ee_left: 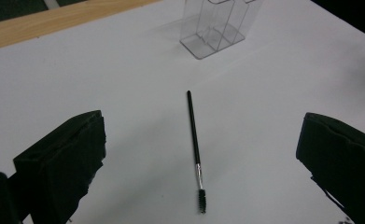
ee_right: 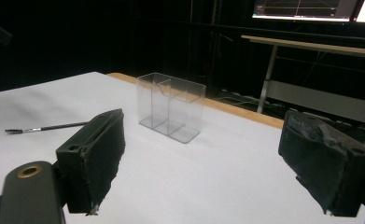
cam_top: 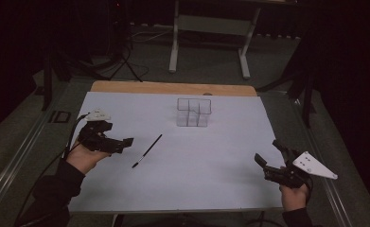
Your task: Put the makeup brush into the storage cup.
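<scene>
The brush [ee_left: 194, 144] lies flat on the white table [cam_top: 220, 184], just ahead of your left gripper [cam_top: 126, 142] and well short of the clear plastic holder [cam_top: 193, 112]; judge it light, thin and stiff, apt to roll or skid, with soft bristles at the near end. Take it across the black handle near the middle, not on the bristles or the metal collar. Both your left and right gripper [cam_top: 267, 152] have their jaws spread wide, holding nothing.
</scene>
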